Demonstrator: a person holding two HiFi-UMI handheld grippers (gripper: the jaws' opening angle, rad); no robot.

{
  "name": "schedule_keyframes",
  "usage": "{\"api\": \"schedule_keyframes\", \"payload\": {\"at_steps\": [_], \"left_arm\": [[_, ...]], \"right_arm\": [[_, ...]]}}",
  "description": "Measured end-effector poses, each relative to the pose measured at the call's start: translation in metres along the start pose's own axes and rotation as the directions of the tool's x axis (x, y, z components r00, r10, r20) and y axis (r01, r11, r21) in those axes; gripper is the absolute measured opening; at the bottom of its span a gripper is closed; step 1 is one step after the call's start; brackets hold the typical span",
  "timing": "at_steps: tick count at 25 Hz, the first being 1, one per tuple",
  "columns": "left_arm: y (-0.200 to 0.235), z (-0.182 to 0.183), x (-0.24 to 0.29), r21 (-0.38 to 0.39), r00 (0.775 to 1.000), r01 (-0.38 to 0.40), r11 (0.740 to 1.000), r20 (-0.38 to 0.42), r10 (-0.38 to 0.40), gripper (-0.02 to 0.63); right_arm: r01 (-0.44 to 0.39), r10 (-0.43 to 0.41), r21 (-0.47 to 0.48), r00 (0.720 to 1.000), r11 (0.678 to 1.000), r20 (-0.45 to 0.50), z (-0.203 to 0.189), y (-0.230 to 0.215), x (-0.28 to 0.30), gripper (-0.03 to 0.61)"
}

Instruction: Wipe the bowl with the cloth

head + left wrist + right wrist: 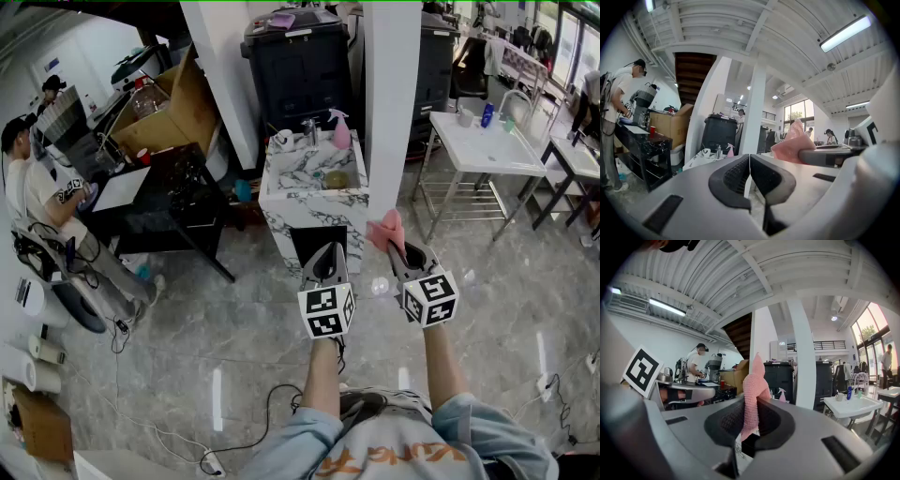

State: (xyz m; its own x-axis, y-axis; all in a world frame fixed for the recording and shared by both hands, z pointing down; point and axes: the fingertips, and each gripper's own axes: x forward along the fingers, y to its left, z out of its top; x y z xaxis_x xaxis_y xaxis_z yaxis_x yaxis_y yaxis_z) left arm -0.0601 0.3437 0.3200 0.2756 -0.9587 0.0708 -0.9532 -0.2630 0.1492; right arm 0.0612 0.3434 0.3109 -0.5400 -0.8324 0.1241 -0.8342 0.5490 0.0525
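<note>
Looked down, in the head view, into the basin of the marble sink stand at top centre. Saw there a small yellowish round thing, too small to tell whether the bowl. Noted a pink spray bottle and a white cup on the rim behind it, and a black bin further up.

Held the left gripper at lower centre, jaws pressed together on nothing. Pinched the pink cloth in the right gripper just to its right, with the cloth's end poking up past the jaws, well apart from the basin.

Saw inside the basin from the head view only; from the gripper views, nothing of its inside. Caught the white sink table with a blue bottle at the right of the right gripper view, not in the left one.
</note>
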Motion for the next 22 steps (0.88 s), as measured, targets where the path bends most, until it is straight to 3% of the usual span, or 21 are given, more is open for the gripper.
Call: {"api": "schedule_keyframes", "payload": {"at_steps": [5, 11, 15, 22], "left_arm": [[0.036, -0.006, -0.01, 0.0, 1.0, -0.012, 1.0, -0.017, 0.012, 0.023], [0.087, -0.004, -0.006, -0.035, 0.997, -0.079, 0.996, -0.017, 0.079, 0.023], [0.096, 0.009, -0.002, -0.054, 1.0, -0.024, 0.998, 0.008, 0.025, 0.023], [0.097, 0.015, 0.015, -0.071, 0.997, 0.067, 0.995, 0.044, -0.064, 0.023]], "right_arm": [[0.008, -0.009, 0.03, 1.0, 1.0, 0.028, 0.0, 0.023, 0.019, 0.049], [-0.01, 0.006, 0.075, 0.999, 0.997, 0.053, 0.003, 0.03, 0.054, 0.049], [-0.027, 0.019, 0.12, 0.997, 0.992, 0.073, 0.013, 0.032, 0.069, 0.049], [-0.013, 0.002, 0.12, 0.996, 0.993, 0.091, 0.018, 0.026, 0.085, 0.048]]}}
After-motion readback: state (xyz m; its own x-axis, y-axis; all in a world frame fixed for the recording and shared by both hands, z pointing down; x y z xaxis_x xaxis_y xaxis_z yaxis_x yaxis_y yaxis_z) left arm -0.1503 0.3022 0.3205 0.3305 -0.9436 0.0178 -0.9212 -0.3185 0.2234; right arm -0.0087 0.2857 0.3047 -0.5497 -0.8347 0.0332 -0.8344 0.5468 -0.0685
